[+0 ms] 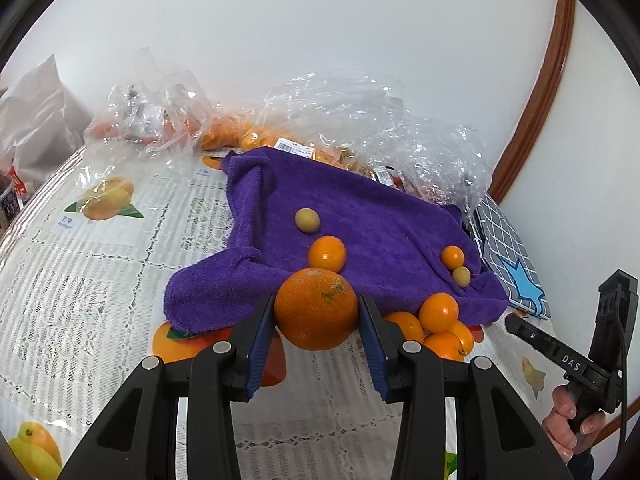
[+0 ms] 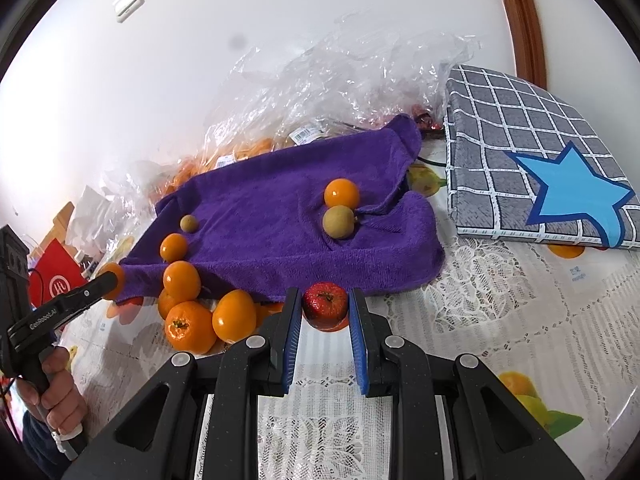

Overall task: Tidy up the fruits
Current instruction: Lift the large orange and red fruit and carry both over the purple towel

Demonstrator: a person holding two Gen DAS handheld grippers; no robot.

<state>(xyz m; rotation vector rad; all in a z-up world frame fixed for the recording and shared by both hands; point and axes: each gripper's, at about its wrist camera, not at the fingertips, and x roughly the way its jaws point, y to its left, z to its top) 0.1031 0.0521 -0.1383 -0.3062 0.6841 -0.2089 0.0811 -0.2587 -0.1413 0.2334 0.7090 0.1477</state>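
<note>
Both sets of jaws were clamped on fruit when I checked: my left gripper [image 1: 317, 312] gripped a large orange [image 1: 315, 309] at the near edge of the purple towel [image 1: 360, 216]; my right gripper [image 2: 325, 307] pinched a small red apple [image 2: 325, 305] at the same towel's front edge, on the lace tablecloth [image 2: 500, 320]; 4 small fruits lay on the towel, 2 orange and 2 yellow-green; a cluster of tangerines [image 2: 200, 312] sat just beside the towel, between the 2 grippers; a checked cushion [image 2: 520, 132] with a blue star lay to the right; clear plastic bags [image 1: 340, 104] lay behind the towel.
</note>
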